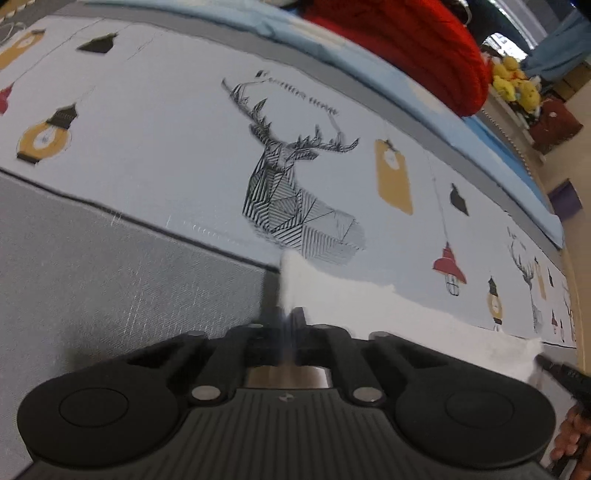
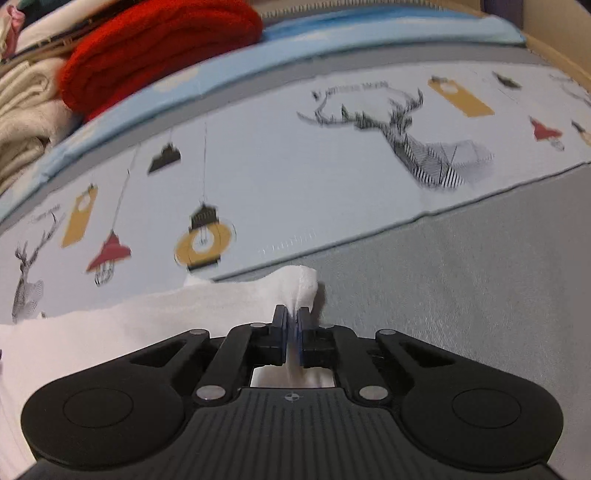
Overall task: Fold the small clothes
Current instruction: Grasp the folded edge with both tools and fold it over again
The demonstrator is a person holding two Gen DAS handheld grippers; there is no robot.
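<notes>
The left gripper (image 1: pixel 283 314) has its jaws clamped on one corner of a white cloth (image 1: pixel 424 314), and the right gripper (image 2: pixel 293 317) has its jaws clamped on another corner of the same cloth (image 2: pixel 147 314). In each wrist view a small tuft of white fabric stands up from between the closed jaws. The cloth stretches between the two grippers along the near side, low over a printed cover (image 1: pixel 166 129) with deer heads and lamps on it, and partly over a grey area (image 2: pixel 461 277) beside the print. At the far side lies a red knitted garment (image 2: pixel 159 48) on a blue sheet (image 2: pixel 369 33), with some cream-coloured clothes (image 2: pixel 26 110) at the far left in the right wrist view.

I judge the folding is only at its beginning. Both corners are gripped, but no finished fold is visible, since most of the cloth is hidden under the grippers. What is left: to carry the held edge across, lay it down and release it.
</notes>
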